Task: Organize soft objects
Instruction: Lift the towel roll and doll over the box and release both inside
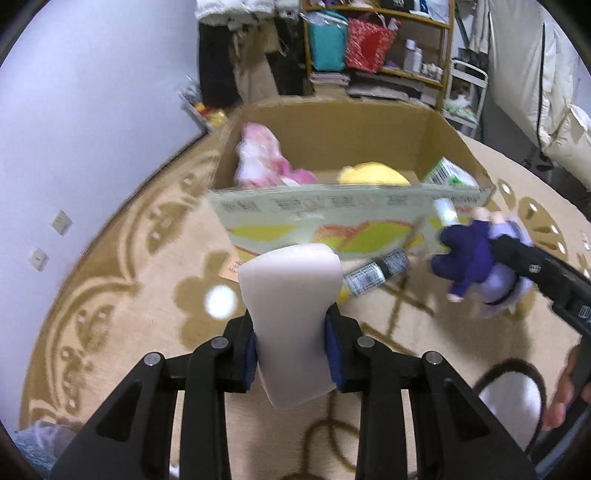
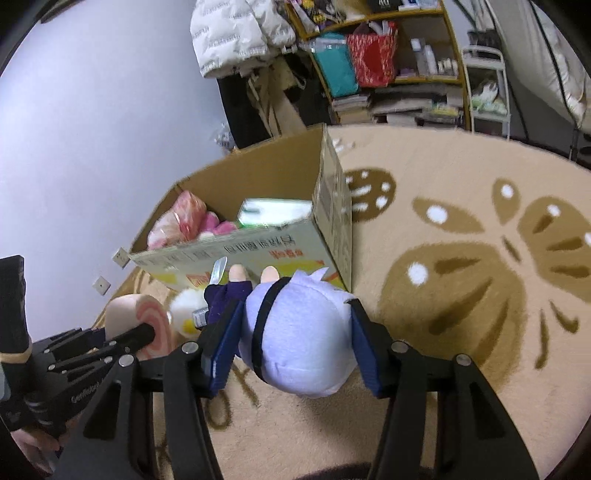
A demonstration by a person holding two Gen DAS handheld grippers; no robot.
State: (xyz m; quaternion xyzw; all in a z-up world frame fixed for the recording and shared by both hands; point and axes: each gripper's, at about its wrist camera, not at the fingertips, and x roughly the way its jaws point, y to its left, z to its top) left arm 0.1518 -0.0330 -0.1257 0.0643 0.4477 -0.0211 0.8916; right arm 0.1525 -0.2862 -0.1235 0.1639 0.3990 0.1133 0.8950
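Your left gripper (image 1: 290,354) is clamped on a pale pink swiss-roll plush (image 1: 290,314), blue pads squeezing its sides so it sticks out forward past the fingertips. From the right wrist view you can see its swirl end (image 2: 151,325) off to that gripper's left.

Your right gripper (image 2: 291,343) is pinched around the lavender head of a plush doll (image 2: 299,339), black band across the head, dark purple body (image 2: 227,295) and little feet pointing ahead toward the box. In the left view that same doll (image 1: 469,258) hangs off to the right and a bit ahead.

Just past the swiss roll, on the beige patterned rug (image 1: 129,280), there's a tube with a black-and-white label (image 1: 376,275) lying in front of the box, and a white tube (image 1: 445,212) leaning near its right corner.

Straight ahead of both grippers sits the open cardboard box (image 1: 332,214), fruit print on the near wall. Inside: a pink plush (image 1: 262,158) at the left, a yellow plush (image 1: 373,175) in the middle, and a green-and-white carton (image 1: 448,177) at the right.

Beyond that, a cluttered wooden shelf (image 1: 376,48) against the far wall and a white puffer jacket (image 2: 236,33) hanging to its left.
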